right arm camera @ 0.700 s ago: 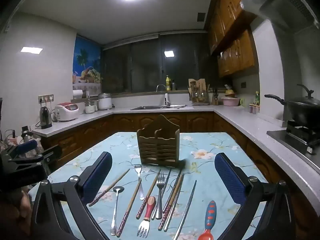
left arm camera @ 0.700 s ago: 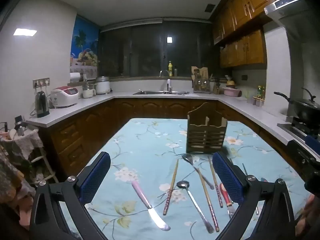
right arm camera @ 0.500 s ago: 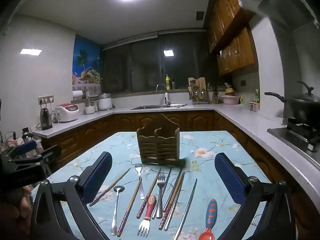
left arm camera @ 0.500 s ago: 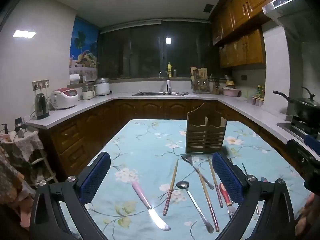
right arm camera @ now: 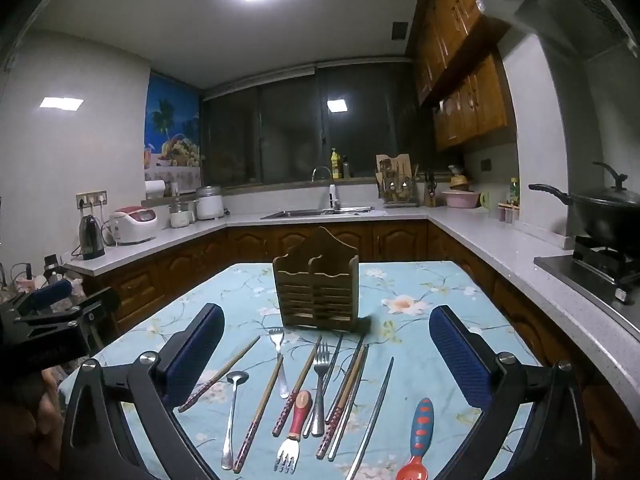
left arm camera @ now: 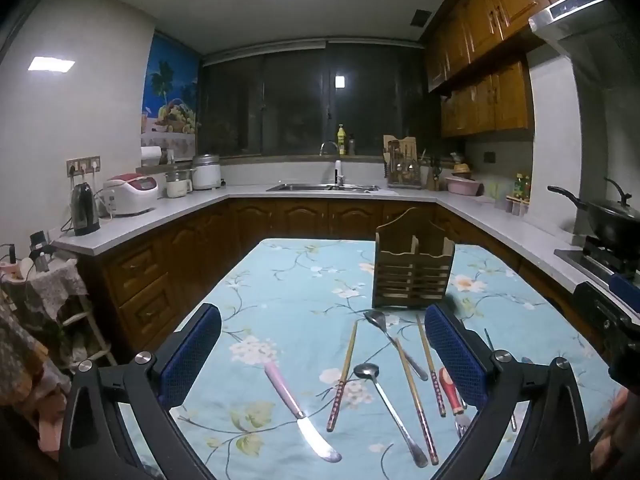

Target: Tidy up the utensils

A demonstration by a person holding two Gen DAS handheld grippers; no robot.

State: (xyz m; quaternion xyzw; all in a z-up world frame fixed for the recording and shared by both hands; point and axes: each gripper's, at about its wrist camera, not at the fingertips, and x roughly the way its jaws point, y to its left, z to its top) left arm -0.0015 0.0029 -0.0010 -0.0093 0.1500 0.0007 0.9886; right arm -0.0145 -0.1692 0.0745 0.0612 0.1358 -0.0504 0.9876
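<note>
On the desk (right arm camera: 432, 292), covered by a light blue flowered cloth, a wooden holder (right arm camera: 316, 284) stands upright towards the far end, with the utensils lying loose in front of it on the near side. Seen from the right wrist, they form a rough fan: wooden chopsticks (right arm camera: 218, 376), a small steel spoon (right arm camera: 232, 412), a steel fork (right arm camera: 320, 384), a red-handled fork (right arm camera: 294, 432) and a blue and red spoon (right arm camera: 416, 444) nearest the right edge. Several more chopsticks lie between them, some touching or crossing.

Seen from the left wrist, a pink-handled knife (left arm camera: 298, 410) lies apart on the left of the group, its blade towards the camera.

Both claws hover above the near edge of the desk. The left claw (left arm camera: 322, 358) has its blue-padded fingers spread wide and pinches nothing. The right claw (right arm camera: 326, 360) is likewise spread wide and bare, with the utensils showing between its fingers.
</note>
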